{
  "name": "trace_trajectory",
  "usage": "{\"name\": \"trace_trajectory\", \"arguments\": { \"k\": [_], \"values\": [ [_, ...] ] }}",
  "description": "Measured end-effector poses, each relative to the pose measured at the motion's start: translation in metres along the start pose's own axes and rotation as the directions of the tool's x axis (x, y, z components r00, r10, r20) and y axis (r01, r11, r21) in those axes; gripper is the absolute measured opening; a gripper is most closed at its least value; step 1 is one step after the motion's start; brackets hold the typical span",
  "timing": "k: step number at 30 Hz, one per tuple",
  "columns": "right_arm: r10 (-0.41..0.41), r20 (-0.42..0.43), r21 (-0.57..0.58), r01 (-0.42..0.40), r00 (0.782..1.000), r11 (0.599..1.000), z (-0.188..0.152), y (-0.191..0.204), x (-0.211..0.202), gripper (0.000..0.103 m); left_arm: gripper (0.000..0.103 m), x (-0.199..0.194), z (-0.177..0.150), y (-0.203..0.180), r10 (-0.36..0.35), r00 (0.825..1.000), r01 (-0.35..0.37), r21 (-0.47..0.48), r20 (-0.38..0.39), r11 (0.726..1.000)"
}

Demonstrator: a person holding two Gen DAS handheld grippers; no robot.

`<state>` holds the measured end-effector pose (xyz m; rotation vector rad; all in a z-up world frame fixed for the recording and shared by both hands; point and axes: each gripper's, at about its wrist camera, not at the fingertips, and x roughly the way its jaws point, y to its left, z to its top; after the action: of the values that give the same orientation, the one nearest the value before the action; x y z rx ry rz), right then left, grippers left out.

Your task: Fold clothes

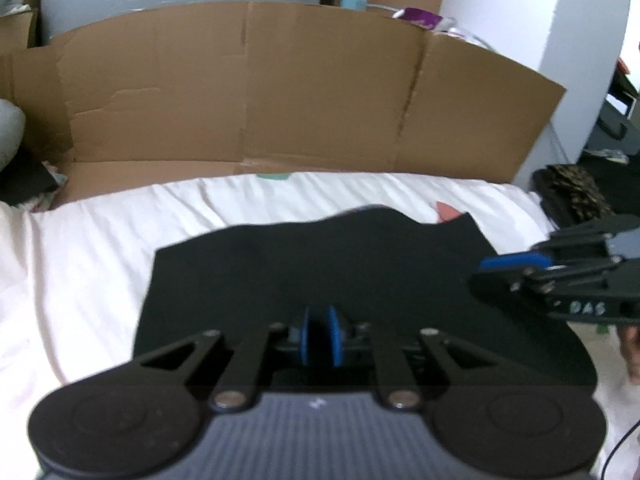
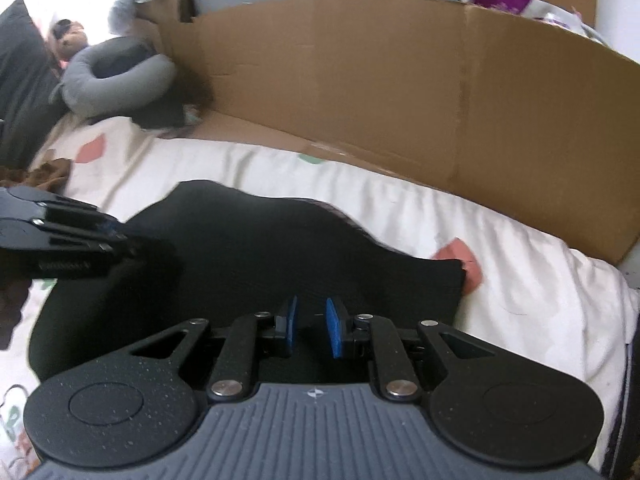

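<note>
Garment [image 1: 320, 264] black, matte, wavy-edged — on rumpled sheet [image 1: 92, 240].

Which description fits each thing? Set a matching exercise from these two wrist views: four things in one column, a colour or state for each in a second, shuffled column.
Things
1. garment
2. cardboard
3. left gripper
4. neck pillow

Descriptions
A. grey, curved, at the bed's far corner
B. black, spread on the white bedding
C. brown, standing along the bed's far edge
D. blue pads nearly together

Pairs: 1-B, 2-C, 3-D, 4-A
</note>
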<state>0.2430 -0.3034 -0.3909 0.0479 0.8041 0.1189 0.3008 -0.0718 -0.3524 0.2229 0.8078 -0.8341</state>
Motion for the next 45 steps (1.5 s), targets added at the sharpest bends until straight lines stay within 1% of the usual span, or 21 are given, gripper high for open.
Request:
{"name": "trace_trajectory", "arguments": {
  "k": [2,3,6,8,10,11,14,17,21,23,26,27,30,33,35,37,39,42,44,45],
  "values": [
    [0.007,-0.012,-0.035,-0.007,1.0,0.999,-0.001,0.01,0.005,0.023,0.016,0.001,-0.001,-0.005,-0.008,1.0,0.008,0.006,-0.004,1.0],
    [0.005,-0.018,-0.045,-0.005,1.0,0.999,-0.002,0.014,0.007,0.023,0.018,0.004,-0.001,-0.008,0.001,1.0,-0.001,0.007,-0.008,1.0],
    [-0.007,-0.033,-0.06,0.005,0.999,0.998,-0.006,0.02,0.013,0.023,0.02,0.015,-0.003,-0.012,0.023,0.999,-0.023,0.027,-0.026,0.999],
    [-0.006,-0.04,-0.046,0.004,0.999,0.999,-0.01,0.016,0.015,0.024,0.019,0.02,-0.006,-0.011,0.037,0.999,-0.035,0.036,-0.033,0.999],
    [-0.006,-0.044,-0.039,0.004,0.999,0.999,-0.014,0.011,0.012,0.025,0.019,0.018,-0.008,-0.008,0.035,0.999,-0.034,0.033,-0.033,0.999],
    [-0.007,-0.045,-0.036,0.005,0.999,0.999,-0.016,0.008,0.01,0.027,0.019,0.017,-0.009,-0.007,0.036,0.999,-0.035,0.035,-0.033,0.999],
    [-0.012,-0.058,-0.039,0.01,0.998,0.999,-0.024,0.002,0.002,0.028,0.019,0.01,-0.014,-0.003,0.048,0.998,-0.046,0.057,-0.039,0.997],
    [-0.019,-0.072,-0.043,0.016,0.997,0.999,-0.031,-0.005,-0.005,0.028,0.019,0.001,-0.024,0.003,0.059,0.997,-0.057,0.034,-0.053,0.998],
    [-0.027,-0.09,-0.048,0.023,0.996,0.999,-0.042,-0.013,-0.016,0.028,0.025,-0.013,-0.039,0.004,0.084,0.994,-0.082,0.039,-0.065,0.996],
    [-0.031,-0.099,-0.051,0.026,0.995,0.998,-0.047,-0.017,-0.021,0.028,0.025,-0.023,-0.046,0.005,0.097,0.993,-0.094,0.039,-0.067,0.995],
    [-0.05,-0.094,-0.048,0.045,0.994,0.998,-0.048,-0.02,-0.033,0.028,0.025,-0.04,-0.053,0.009,0.116,0.992,-0.115,0.008,-0.059,0.993],
    [-0.044,-0.089,-0.038,0.041,0.995,0.998,-0.048,-0.02,-0.038,0.029,0.025,-0.046,-0.054,0.009,0.119,0.991,-0.12,-0.005,-0.054,0.993],
    [-0.014,-0.075,-0.012,0.013,0.997,1.0,-0.048,-0.017,-0.051,0.032,0.029,-0.06,-0.057,0.008,0.115,0.993,-0.117,-0.061,-0.032,0.991],
    [0.002,-0.082,-0.044,-0.006,0.997,0.999,-0.051,0.0,-0.051,0.034,0.032,-0.064,-0.061,-0.005,0.094,0.995,-0.096,-0.079,-0.027,0.992],
    [0.012,-0.089,-0.069,-0.018,0.996,0.997,-0.053,0.012,-0.05,0.037,0.034,-0.063,-0.065,-0.016,0.073,0.997,-0.074,-0.073,-0.029,0.995],
    [0.022,-0.096,-0.093,-0.031,0.995,0.995,-0.056,0.023,-0.048,0.037,0.036,-0.06,-0.068,-0.027,0.048,0.998,-0.05,-0.061,-0.034,0.997],
    [0.015,-0.092,-0.098,-0.024,0.996,0.995,-0.059,0.029,-0.046,0.037,0.037,-0.055,-0.071,-0.035,0.029,0.999,-0.032,-0.046,-0.045,0.998],
    [-0.004,-0.093,-0.1,-0.006,0.996,0.995,-0.066,0.031,-0.041,0.037,0.037,-0.047,-0.08,-0.038,0.051,0.996,-0.054,-0.031,-0.072,0.998],
    [-0.013,-0.095,-0.119,0.001,0.995,0.993,-0.072,0.029,-0.041,0.037,0.037,-0.044,-0.086,-0.034,0.07,0.993,-0.075,-0.055,-0.092,0.996],
    [-0.015,-0.092,-0.133,0.002,0.996,0.991,-0.075,0.027,-0.043,0.037,0.037,-0.046,-0.088,-0.032,0.074,0.993,-0.08,-0.066,-0.089,0.995]
  ]
}}
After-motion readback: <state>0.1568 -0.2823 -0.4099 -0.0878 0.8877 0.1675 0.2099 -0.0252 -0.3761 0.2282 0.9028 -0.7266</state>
